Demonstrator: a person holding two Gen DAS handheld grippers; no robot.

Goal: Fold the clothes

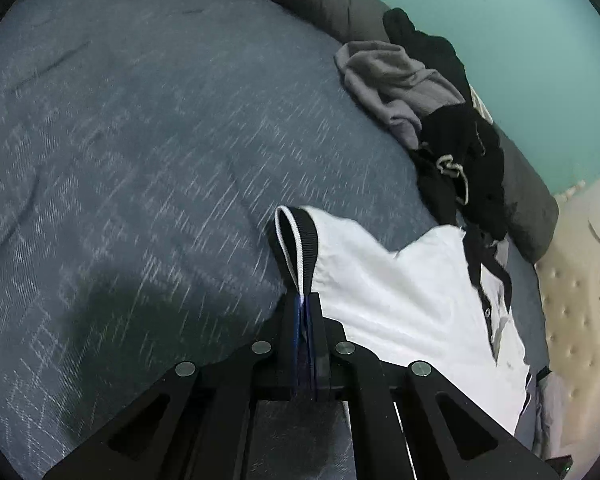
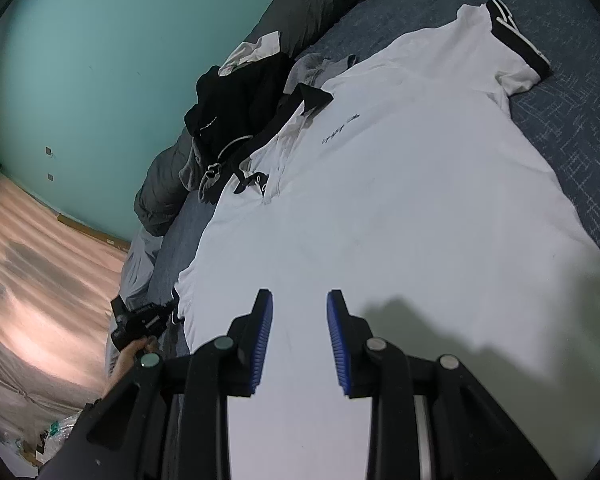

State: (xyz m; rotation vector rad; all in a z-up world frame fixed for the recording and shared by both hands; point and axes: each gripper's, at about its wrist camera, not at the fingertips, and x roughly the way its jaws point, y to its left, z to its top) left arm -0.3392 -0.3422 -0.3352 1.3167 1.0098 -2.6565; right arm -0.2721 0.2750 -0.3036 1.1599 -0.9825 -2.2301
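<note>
White polo shirt (image 2: 400, 184) flat on blue bedspread (image 1: 140, 140); left gripper (image 1: 306, 300) pinches its black sleeve cuff (image 1: 296, 240); right gripper (image 2: 300, 308) hangs parted above, empty.

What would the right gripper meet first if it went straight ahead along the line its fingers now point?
Most likely the white polo shirt spread on the bed. The right gripper stands open and angled down over it, nothing between its jaws. Depth is unclear, but no other object shows in that line.
</note>
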